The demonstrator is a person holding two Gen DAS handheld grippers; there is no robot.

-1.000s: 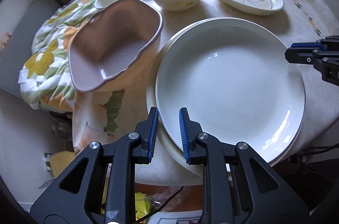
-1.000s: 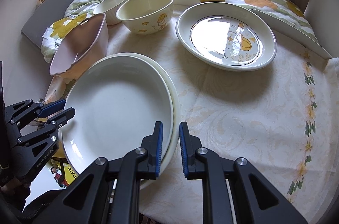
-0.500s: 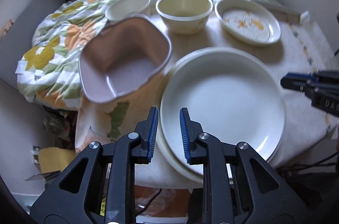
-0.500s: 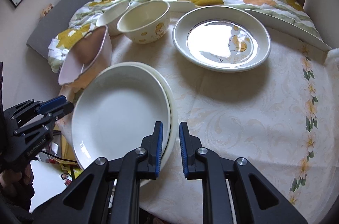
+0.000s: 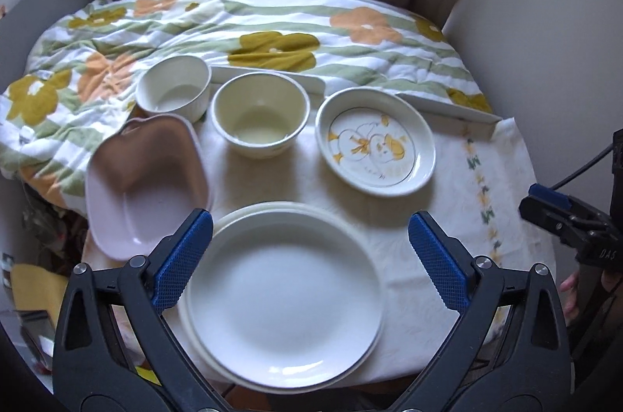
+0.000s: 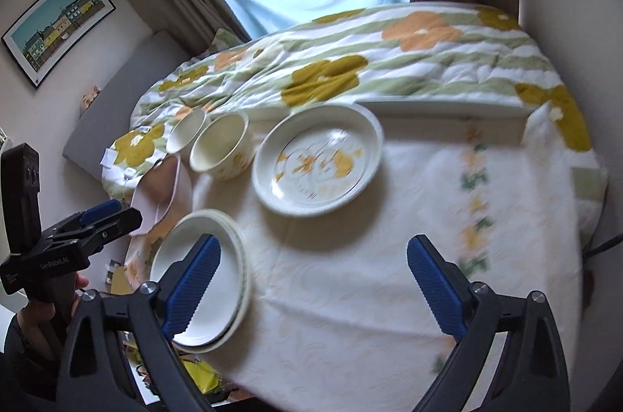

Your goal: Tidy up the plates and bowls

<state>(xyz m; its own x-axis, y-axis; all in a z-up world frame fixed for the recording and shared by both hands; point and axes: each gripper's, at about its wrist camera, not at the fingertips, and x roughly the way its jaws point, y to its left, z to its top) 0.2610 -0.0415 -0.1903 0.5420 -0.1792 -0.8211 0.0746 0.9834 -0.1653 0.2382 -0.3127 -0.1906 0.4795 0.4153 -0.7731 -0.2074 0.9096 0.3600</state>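
Plates and bowls sit on the cloth-covered counter (image 5: 447, 217), and we judge the step in hand to be choosing the next piece now that two white plates (image 5: 284, 303) lie stacked at the near edge. Going left to right in the left wrist view: a pink squarish bowl (image 5: 144, 178) overhangs the counter's left edge, touching the small white ribbed bowl (image 5: 175, 88) behind it; a cream round bowl (image 5: 261, 120) stands just beside that; a deep cartoon-printed plate (image 5: 375, 145) lies further right. We count three bowls and three plates. Our left gripper (image 5: 311, 256) is opening, fingers spread wide above the stack with nothing between them; our right gripper (image 6: 311, 275) is opening too, fingers spread over bare cloth, also empty. To do this well, we would take the printed plate by its rim with the right gripper, keep it level, and set it centred on the stack, since its raised wall could rock. With the bowls, we would secure the pink one first, because it looks closest to tipping off.
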